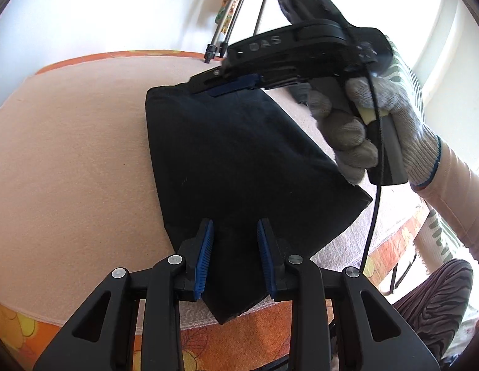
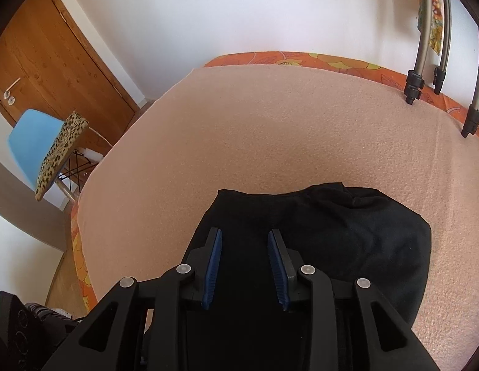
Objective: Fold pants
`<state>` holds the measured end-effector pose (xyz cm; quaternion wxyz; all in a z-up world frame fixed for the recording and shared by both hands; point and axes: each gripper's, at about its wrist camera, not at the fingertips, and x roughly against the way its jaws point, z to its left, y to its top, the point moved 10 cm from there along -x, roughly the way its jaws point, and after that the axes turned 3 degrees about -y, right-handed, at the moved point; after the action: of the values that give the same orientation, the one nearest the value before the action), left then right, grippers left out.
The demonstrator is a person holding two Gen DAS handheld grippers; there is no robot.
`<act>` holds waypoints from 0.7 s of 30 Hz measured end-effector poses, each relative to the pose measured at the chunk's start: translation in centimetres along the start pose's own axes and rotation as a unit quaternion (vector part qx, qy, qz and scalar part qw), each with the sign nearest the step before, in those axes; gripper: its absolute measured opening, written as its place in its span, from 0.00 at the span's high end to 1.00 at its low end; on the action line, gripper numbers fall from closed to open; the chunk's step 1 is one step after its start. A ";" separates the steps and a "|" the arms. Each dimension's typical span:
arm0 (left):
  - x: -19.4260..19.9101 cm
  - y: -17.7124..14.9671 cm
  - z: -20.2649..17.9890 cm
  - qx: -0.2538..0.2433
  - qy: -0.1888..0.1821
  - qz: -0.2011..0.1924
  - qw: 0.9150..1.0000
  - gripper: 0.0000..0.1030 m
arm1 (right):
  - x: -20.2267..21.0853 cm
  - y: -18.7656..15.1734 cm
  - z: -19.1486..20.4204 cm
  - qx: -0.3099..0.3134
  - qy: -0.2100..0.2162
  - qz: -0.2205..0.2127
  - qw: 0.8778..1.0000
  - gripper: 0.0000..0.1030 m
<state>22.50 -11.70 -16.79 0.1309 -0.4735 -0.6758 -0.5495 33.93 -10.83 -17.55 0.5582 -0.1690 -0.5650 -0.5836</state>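
Black pants (image 1: 239, 160) lie folded into a compact packet on a pink blanket (image 1: 69, 154). My left gripper (image 1: 235, 232) is open and empty over the packet's near corner. My right gripper, held in a gloved hand, hovers over the packet's far edge in the left wrist view (image 1: 236, 85), its blue pads low over the cloth. In the right wrist view the right gripper (image 2: 245, 241) is open and empty above the pants (image 2: 347, 235). The blanket also shows there (image 2: 239, 130).
The blanket covers an orange flowered bed (image 2: 301, 57). Tripod legs (image 2: 414, 86) stand at the far edge by a white wall. A blue chair with a leopard cushion (image 2: 58, 157) and a wooden door (image 2: 53, 61) are to the left.
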 end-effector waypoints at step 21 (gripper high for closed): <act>0.3 2.9 3.7 0.045 0.026 0.008 0.999 0.59 | 8.5 -15.0 -0.6 0.002 -0.027 0.022 0.999 0.68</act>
<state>25.86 -8.52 -16.15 0.1740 -0.4579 -0.6924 -0.5297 18.82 -19.17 -17.71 0.5555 -0.1957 -0.5776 -0.5653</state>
